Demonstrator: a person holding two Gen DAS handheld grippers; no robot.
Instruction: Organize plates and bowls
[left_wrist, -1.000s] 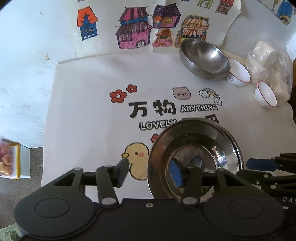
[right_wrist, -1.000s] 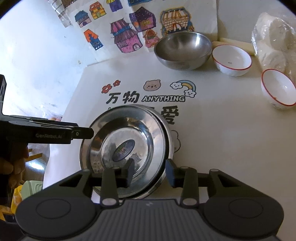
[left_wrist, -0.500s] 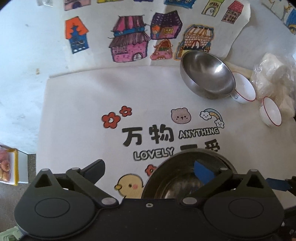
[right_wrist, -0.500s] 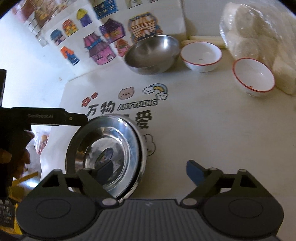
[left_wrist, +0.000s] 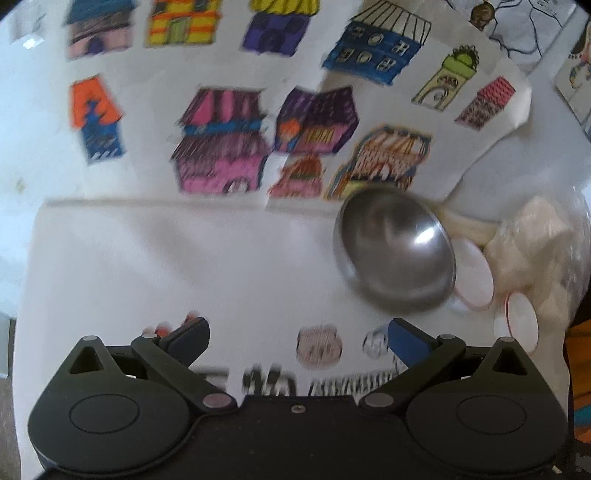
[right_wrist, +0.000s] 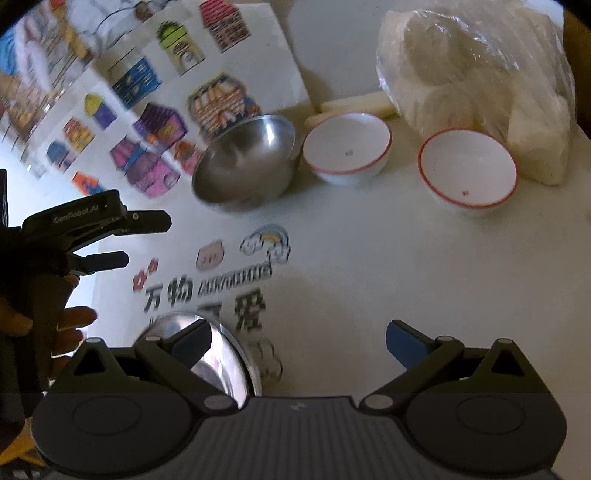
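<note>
Right tool (right_wrist: 297, 343) just spread wide, nothing between, left tool (right_wrist: 147, 240) marked "GenRobot.AI" also spread, mat (right_wrist: 369, 277) reading 万物

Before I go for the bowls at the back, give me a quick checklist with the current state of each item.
1. Left hand-held gripper open, nothing between its fingers: ok.
2. Right hand-held gripper open and empty: ok.
3. Steel plates set down on the mat, free of both grippers: ok.
4. Steel bowl upright, with clear access: ok.
5. Two red-rimmed white bowls upright, apart: ok.
6. Plastic bag clear of the nearer white bowl: cannot tell.
</note>
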